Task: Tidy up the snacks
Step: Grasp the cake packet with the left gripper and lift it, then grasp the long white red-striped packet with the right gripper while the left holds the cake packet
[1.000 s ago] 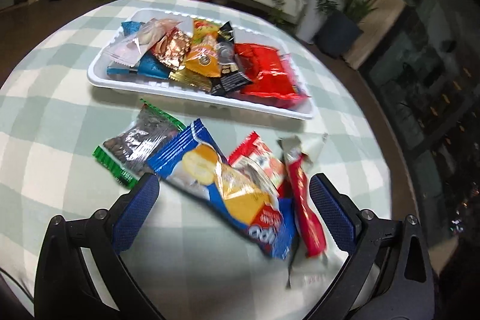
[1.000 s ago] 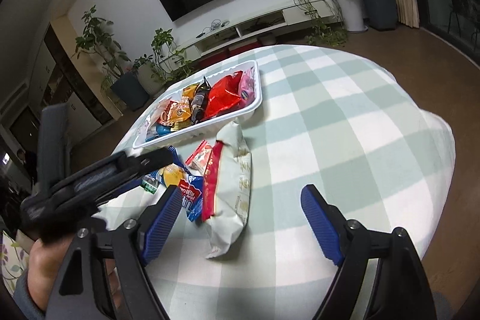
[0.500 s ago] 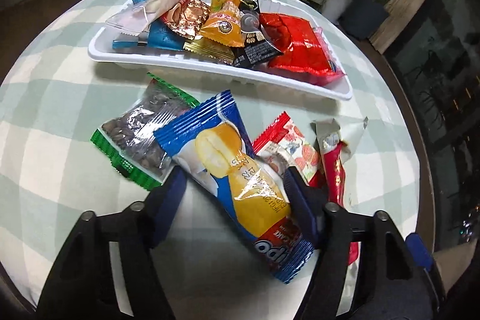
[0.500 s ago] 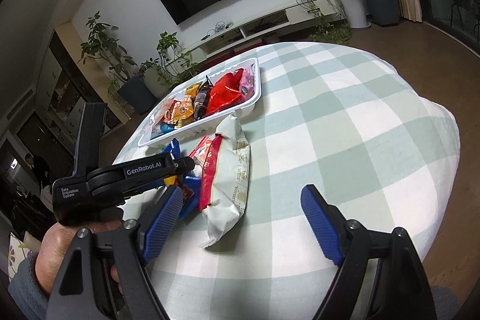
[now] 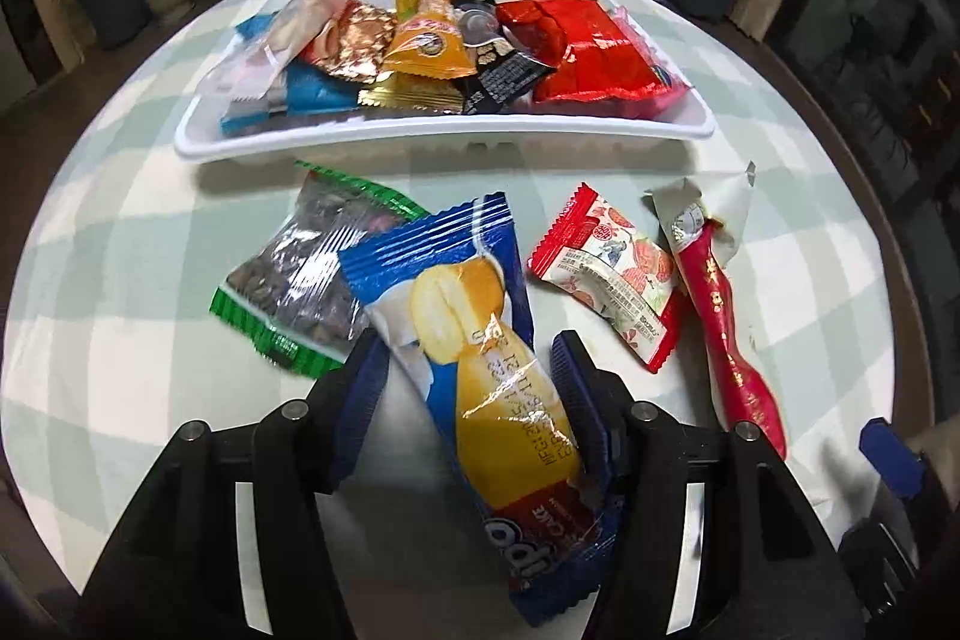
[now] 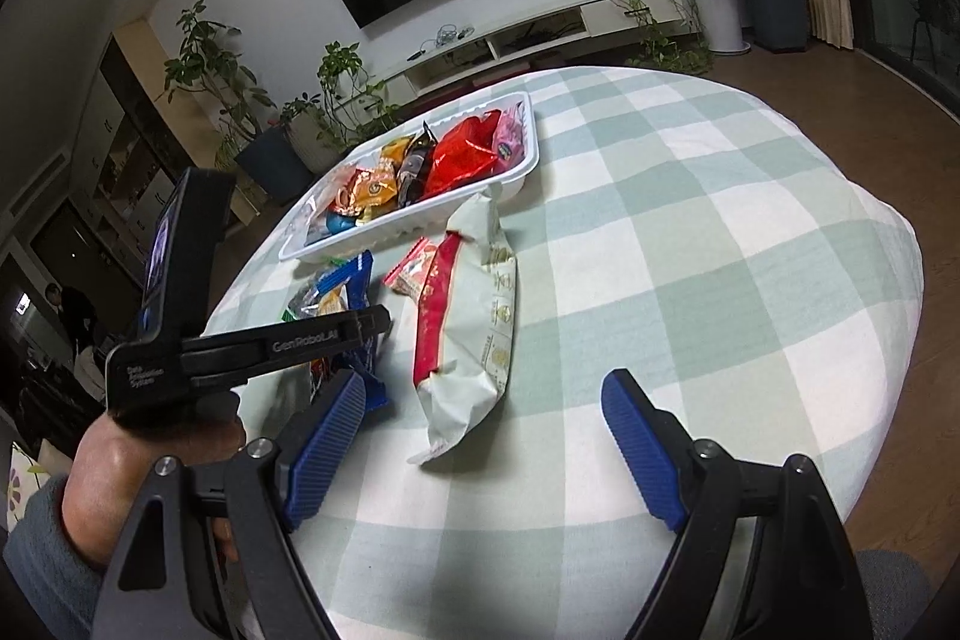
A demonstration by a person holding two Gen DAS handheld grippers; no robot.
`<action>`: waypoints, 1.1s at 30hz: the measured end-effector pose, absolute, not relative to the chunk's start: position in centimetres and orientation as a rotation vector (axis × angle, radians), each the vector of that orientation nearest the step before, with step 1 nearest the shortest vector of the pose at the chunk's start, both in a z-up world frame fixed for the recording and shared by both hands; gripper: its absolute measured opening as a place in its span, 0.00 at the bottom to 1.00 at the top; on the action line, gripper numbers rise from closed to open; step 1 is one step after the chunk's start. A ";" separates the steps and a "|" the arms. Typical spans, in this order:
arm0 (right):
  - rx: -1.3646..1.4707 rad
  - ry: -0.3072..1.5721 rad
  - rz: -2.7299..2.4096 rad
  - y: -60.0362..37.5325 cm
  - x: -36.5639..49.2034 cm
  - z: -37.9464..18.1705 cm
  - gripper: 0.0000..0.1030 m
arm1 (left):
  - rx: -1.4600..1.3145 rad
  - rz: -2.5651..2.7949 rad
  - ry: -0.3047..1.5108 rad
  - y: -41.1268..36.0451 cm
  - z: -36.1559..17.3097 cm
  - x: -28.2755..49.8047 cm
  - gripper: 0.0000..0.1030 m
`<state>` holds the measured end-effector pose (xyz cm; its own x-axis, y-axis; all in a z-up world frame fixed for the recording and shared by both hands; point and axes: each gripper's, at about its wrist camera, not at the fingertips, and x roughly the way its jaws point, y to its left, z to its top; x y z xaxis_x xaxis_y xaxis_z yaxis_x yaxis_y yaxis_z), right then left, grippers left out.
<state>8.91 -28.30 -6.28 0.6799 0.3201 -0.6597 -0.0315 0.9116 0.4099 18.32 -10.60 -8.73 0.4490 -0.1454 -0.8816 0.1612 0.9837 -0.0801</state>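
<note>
Left gripper [image 5: 471,388]: your jaws are pinched onto the blue cake pack [image 5: 480,340] mid-length, its far end overlapping the green seed pack [image 5: 306,268]. Right gripper [image 6: 483,451] is spread wide and holding nothing, low over the checked tablecloth [image 6: 690,232] near the white-and-red pouch [image 6: 474,334]. White tray [image 5: 420,142] of snacks sits just past the loose packs; small red pack [image 5: 612,274] lies beside the pouch.

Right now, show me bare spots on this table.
Free: checked cloth right of the white-and-red packet, out to the table edge. Crowded: the tray is heaped, and loose packets fill the space before it, around the left gripper.
</note>
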 end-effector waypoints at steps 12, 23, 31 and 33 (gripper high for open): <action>0.340 0.842 0.184 -27.1 8.8 -6.8 0.81 | 0.077 -0.258 1.054 -9.7 -8.7 16.6 0.27; 0.253 0.916 0.145 -26.2 11.0 -6.3 0.81 | 0.044 -0.311 1.038 -7.2 -8.2 13.9 0.24; 0.228 0.990 0.135 -25.4 13.3 -7.2 0.79 | 0.006 -0.351 1.017 -5.1 -7.5 10.8 0.24; 0.219 1.001 0.138 -25.0 13.9 -7.3 0.78 | -0.007 -0.355 1.010 -4.5 -7.3 10.3 0.24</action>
